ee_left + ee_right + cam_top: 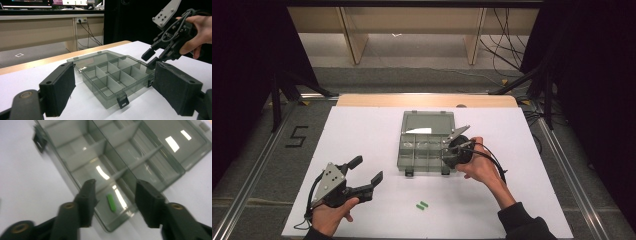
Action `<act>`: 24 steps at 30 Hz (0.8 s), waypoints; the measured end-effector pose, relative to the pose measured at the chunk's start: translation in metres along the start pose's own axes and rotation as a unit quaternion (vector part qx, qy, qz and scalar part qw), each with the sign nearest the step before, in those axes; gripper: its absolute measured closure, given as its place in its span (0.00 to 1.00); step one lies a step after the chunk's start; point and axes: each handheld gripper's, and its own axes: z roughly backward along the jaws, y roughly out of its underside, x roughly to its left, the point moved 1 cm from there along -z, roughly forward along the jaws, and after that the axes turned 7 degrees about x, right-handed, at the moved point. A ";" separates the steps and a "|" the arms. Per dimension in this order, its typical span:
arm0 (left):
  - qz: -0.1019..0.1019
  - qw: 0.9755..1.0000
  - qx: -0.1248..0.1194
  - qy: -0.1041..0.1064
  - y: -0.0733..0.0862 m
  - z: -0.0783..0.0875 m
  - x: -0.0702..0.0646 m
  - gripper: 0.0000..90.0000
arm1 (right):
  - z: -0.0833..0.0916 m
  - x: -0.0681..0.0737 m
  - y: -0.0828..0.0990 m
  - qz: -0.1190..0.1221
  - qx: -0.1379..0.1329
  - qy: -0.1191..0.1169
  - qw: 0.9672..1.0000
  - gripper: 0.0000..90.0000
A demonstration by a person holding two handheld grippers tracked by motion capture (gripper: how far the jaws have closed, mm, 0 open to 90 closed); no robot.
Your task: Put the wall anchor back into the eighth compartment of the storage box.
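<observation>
While the right gripper (115,195) hovers open over the box's (428,150) corner compartment, a green piece (111,202) lies inside; left gripper (367,172) wide open, well apart.

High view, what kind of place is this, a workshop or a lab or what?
Most likely a lab set up for recording: a white-topped table between dark curtains, loose cables on the floor behind it, and a number five marked in tape beside the table.

Black claws (367,172) with grey three-cornered plates, black cables, dark sleeves (524,222).
</observation>
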 end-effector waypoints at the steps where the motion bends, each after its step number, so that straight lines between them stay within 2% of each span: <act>1: 0.001 1.000 0.000 0.000 0.000 0.000 0.000 0.19 | 0.002 0.003 -0.002 0.006 -0.008 -0.003 1.000 0.48; 4: 0.000 1.000 0.000 0.000 0.000 0.000 0.000 0.19 | 0.006 0.014 -0.006 0.014 -0.012 -0.017 1.000 0.40; 8: 0.000 1.000 0.000 0.000 0.000 0.000 0.000 0.19 | 0.008 0.023 -0.008 0.027 -0.016 -0.022 0.999 0.35; 10: 0.000 1.000 0.000 -0.001 0.000 0.000 0.000 0.19 | 0.010 0.032 -0.009 0.032 -0.016 -0.029 0.999 0.33; 11: 0.000 1.000 0.000 -0.001 0.000 0.000 0.000 0.19 | 0.011 0.038 -0.010 0.042 -0.013 -0.035 0.998 0.31; 14: 0.000 1.000 0.000 -0.001 0.000 0.000 0.000 0.19 | 0.011 0.045 -0.011 0.052 -0.010 -0.038 0.998 0.31; 15: 0.000 1.000 0.000 -0.001 0.000 0.001 0.000 0.19 | 0.010 0.054 -0.011 0.070 -0.011 -0.039 0.997 0.33; 19: 0.000 1.000 0.000 0.000 0.000 0.000 0.000 0.19 | 0.010 0.068 -0.010 0.092 0.001 -0.058 0.994 0.33; 24: 0.000 1.000 0.000 -0.001 0.000 0.001 0.000 0.19 | 0.009 0.079 -0.007 0.099 0.008 -0.062 0.993 0.33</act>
